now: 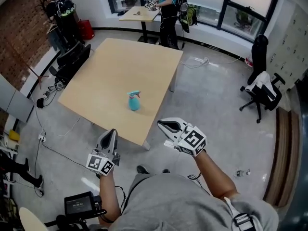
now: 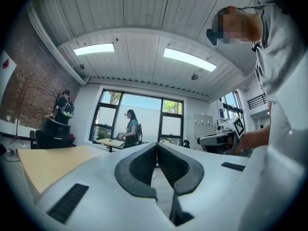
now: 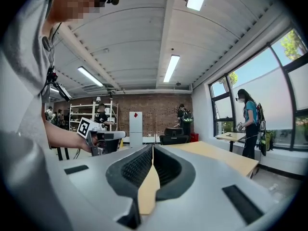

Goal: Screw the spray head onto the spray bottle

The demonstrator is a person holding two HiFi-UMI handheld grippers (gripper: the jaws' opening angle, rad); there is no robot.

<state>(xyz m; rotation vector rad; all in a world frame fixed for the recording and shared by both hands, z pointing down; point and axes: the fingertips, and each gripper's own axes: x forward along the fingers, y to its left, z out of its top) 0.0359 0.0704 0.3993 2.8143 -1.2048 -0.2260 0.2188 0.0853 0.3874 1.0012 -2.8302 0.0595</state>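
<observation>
On the floor of an open room, a large pale wooden desk is observed, bare except for one item. The left tool and the right tool are held in front of the person's body, short of the desk's near edge and well apart from that item. Both are pressed together with nothing between the jaws, as is confirmed in each gripper view. This is judged consistent with the opening of the task, no grip being needed yet. The spray bottle is found upright on the near half of the desk, presumably set there to be reachable from either side. It is small, teal and rounded at the base. A spray head of like colour is seen at its top. Whether it is threaded on cannot be determined.
</observation>
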